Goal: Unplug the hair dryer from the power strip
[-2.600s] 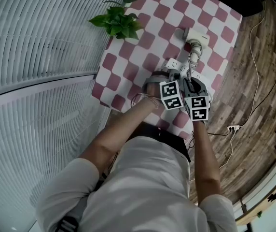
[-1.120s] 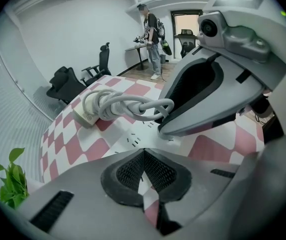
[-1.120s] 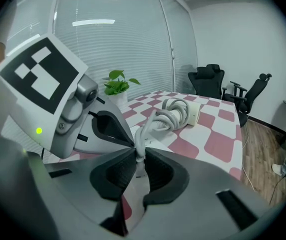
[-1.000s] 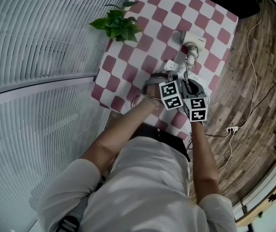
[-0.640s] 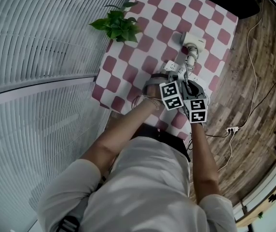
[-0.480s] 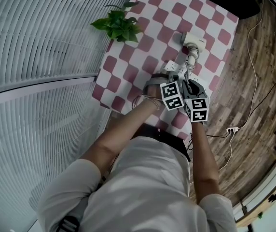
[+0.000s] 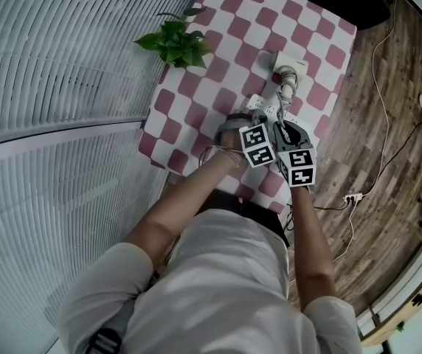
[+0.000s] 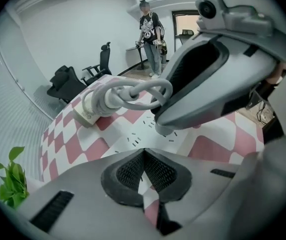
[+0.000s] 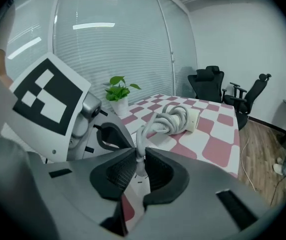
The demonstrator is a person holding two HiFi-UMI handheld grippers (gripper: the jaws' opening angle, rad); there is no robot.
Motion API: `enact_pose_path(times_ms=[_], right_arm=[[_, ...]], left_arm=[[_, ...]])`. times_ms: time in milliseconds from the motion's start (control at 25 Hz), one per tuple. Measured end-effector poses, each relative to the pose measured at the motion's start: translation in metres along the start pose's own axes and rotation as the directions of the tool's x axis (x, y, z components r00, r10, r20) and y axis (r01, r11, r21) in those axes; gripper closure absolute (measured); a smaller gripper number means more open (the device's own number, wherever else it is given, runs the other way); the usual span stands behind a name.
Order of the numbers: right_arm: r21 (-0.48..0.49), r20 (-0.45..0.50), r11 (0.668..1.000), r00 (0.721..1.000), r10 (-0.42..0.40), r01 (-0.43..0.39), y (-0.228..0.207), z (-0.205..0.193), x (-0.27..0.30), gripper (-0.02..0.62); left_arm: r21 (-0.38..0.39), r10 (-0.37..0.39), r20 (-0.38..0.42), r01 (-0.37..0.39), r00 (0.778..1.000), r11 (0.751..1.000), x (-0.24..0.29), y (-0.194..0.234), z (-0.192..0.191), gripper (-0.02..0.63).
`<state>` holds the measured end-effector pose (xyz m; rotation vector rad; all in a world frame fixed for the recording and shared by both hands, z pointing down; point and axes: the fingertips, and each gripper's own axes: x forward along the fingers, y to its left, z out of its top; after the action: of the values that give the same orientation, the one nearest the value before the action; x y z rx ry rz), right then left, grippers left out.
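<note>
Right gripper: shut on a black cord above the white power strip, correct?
No, the cord is white, not black. The right gripper view shows the right gripper shut on a white cord above the white power strip.

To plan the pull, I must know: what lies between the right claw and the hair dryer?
The white cord runs from the right claw, shut on it, in loops to the hair dryer; the right gripper view shows it.
</note>
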<state>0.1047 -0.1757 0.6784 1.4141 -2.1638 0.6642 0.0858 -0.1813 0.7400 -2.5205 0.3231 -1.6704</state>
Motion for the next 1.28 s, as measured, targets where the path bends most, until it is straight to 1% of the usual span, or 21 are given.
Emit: enact_pose_path(times_ms=[80, 320, 520, 840, 1040, 1280], right_arm=[[0.012, -0.002, 1.0, 1.0, -0.008, 0.008, -0.002, -0.005, -0.002, 0.523], [0.002, 0.008, 1.0, 1.0, -0.006, 0.006, -0.004, 0.002, -0.006, 0.523], [0.007, 0.001, 1.0, 1.0, -0.02, 0.02, -0.012, -0.002, -0.011, 0.523], [0.008, -0.025, 0.997, 0.997, -0.08, 0.08, -0.051, -0.014, -0.026, 0.523], [-0.006, -0.043, 0.994, 0.993, -0.106, 0.106, -0.073, -0.017, -0.033, 0.523], [-0.02, -0.057, 0.991, 0.99, -0.13, 0.129, -0.095, -0.018, -0.038, 0.523]], left_arm=[[0.0, -0.002, 0.001, 0.002, 1.0, 1.0, 0.0, 0.001, 0.001, 0.575], [-0.002, -0.005, 0.0, 0.005, 1.0, 1.0, -0.002, 0.001, 0.002, 0.575], [-0.007, -0.01, 0.001, 0.01, 1.0, 1.0, -0.003, 0.0, 0.002, 0.575], [-0.001, -0.01, 0.001, 0.01, 1.0, 1.0, -0.002, 0.001, 0.001, 0.575], [0.01, -0.004, 0.0, 0.004, 1.0, 1.0, -0.003, 0.0, 0.002, 0.575], [0.007, -0.008, -0.005, 0.008, 1.0, 1.0, -0.003, 0.0, 0.002, 0.575]])
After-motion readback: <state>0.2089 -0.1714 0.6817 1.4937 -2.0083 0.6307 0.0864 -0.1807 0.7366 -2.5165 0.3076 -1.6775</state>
